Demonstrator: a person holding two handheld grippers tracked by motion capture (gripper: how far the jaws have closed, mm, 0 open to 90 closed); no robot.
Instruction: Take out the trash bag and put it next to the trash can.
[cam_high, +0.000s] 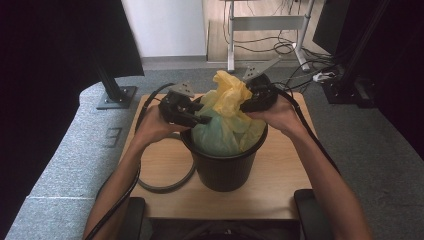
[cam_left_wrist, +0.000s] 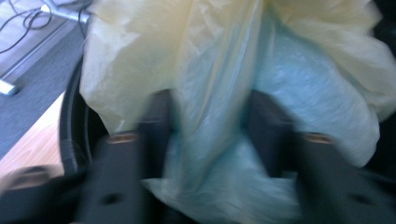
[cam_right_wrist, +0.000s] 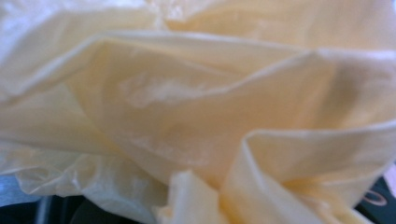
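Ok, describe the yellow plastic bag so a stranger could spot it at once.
Find the small wooden table and the round black plastic bin standing on it. The thin yellow plastic bag billows from the bin's mouth, the scene's one bright, crinkled thing.

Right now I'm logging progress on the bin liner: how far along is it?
Done: the yellow bag already sits in the black bin, its body bulging inside. In hand: the right tool is at the bunched top of the bag, the left tool at the near-left rim with film between its spread jaws. Left: the bag's mouth still stands up in a clump, not folded over the rim.
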